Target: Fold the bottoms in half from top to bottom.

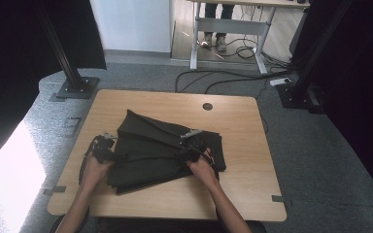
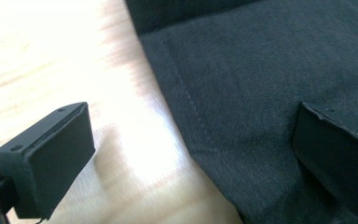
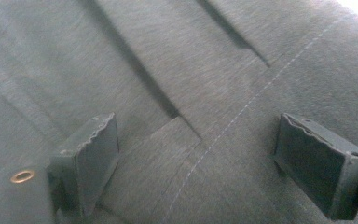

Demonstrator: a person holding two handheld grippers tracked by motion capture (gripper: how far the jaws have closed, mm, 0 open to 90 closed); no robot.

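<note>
Left tongs [image 2: 186, 154]: jaws apart, low in the frame, astride the garment's edge, one over bare wood.
Right tongs [image 3: 205, 172]: jaws apart, over a stitched seam.
Dark garment [image 1: 160, 145]: folded, centre of the tabletop [image 1: 243, 126].
Cables [image 1: 233, 75]: on the floor, upper middle.

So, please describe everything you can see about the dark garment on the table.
The dark garment is black or charcoal woven cloth with light stitched seams, folded into overlapping layers. It lies flat on the wooden table, near the middle. The left gripper straddles its edge, jaws open; the right gripper stands open over its seams.
</note>
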